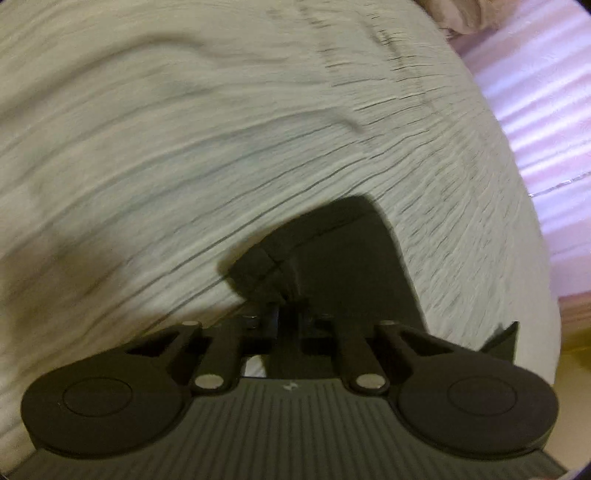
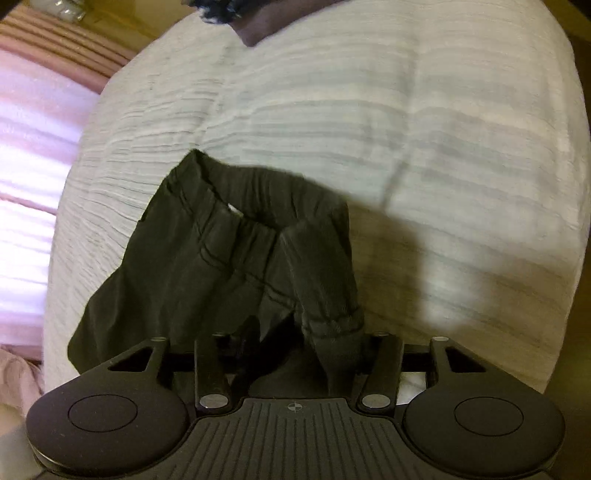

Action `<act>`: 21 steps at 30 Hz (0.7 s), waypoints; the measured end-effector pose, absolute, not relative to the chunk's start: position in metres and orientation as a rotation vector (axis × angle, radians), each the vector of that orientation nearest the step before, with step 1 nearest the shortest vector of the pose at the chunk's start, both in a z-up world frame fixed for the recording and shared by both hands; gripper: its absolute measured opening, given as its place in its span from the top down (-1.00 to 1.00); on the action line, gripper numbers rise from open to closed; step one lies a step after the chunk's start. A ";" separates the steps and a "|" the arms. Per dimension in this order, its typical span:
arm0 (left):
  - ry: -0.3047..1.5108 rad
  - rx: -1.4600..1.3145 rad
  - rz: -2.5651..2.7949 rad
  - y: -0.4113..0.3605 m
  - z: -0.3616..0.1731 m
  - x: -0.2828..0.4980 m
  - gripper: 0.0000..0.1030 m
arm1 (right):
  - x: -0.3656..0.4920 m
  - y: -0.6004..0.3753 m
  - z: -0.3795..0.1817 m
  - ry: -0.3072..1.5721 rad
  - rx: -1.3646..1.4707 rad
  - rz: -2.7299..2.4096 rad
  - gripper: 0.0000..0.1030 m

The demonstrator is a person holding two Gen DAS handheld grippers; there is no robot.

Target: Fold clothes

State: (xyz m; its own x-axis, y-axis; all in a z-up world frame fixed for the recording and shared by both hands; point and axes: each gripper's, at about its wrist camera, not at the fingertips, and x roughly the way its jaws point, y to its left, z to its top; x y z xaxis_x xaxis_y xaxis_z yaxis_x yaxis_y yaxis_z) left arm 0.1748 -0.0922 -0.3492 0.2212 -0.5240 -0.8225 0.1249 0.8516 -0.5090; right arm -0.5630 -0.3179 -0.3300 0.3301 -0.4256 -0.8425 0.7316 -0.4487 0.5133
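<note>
A black garment [image 2: 221, 251] with an elastic waistband hangs bunched in front of my right gripper [image 2: 291, 332], which is shut on its cloth. The fabric drapes over the fingers and hides their tips. In the left wrist view, another part of the black garment [image 1: 343, 251] wraps my left gripper [image 1: 284, 280], whose jaws stand together on the cloth with the fingertips covered. Both grippers hold it a little above a pale ribbed bedspread [image 1: 184, 129] [image 2: 406, 129]. The left wrist view is blurred.
A pink striped sheet [image 1: 535, 110] [image 2: 29, 147] lies beyond the bedspread's edge. A dark item [image 2: 258, 22] rests at the bedspread's far edge. Pinkish crumpled cloth [image 1: 454, 14] [image 2: 18, 373] lies at the corners of the views.
</note>
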 end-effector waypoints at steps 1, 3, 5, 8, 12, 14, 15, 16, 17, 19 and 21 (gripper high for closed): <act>1.239 -0.374 -0.494 -0.086 -0.335 0.172 0.90 | -0.565 -0.320 -0.324 0.305 1.506 -1.358 0.78; 1.164 -0.366 -0.547 -0.065 -0.305 0.161 0.90 | -0.571 -0.320 -0.309 0.281 1.466 -1.310 0.79; 1.145 -0.349 -0.539 -0.031 -0.290 0.148 0.90 | -0.577 -0.316 -0.295 0.261 1.421 -1.266 0.80; 1.191 -0.274 -0.479 0.013 -0.296 0.129 0.87 | -0.584 -0.305 -0.292 0.270 1.410 -1.249 0.81; 1.307 -0.193 -0.340 0.025 -0.344 0.118 0.67 | -0.587 -0.293 -0.328 0.437 1.474 -1.317 0.64; 1.285 -0.180 -0.331 0.026 -0.340 0.109 0.65 | -0.589 -0.288 -0.334 0.494 1.525 -1.375 0.10; 1.280 -0.173 -0.332 0.028 -0.333 0.106 0.62 | -0.590 -0.286 -0.333 0.513 1.523 -1.402 -0.07; 1.280 -0.168 -0.331 0.031 -0.327 0.103 0.62 | -0.591 -0.286 -0.326 0.546 1.491 -1.415 -0.14; 1.281 -0.163 -0.331 0.035 -0.320 0.100 0.62 | -0.591 -0.287 -0.320 0.579 1.460 -1.426 -0.24; 1.274 -0.196 -0.317 0.042 -0.308 0.094 0.62 | -0.590 -0.291 -0.308 0.653 1.415 -1.427 -0.31; 1.271 -0.256 -0.327 0.041 -0.293 0.088 0.61 | -0.580 -0.297 -0.294 0.730 1.347 -1.402 -0.31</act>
State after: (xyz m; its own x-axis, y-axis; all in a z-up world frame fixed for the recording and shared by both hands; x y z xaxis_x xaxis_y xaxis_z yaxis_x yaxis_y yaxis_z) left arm 0.0875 0.0409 -0.2934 0.2597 -0.3783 -0.8885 0.0982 0.9257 -0.3654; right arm -0.5801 -0.2970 -0.2943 0.1401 -0.2521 -0.9575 0.9291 -0.3009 0.2152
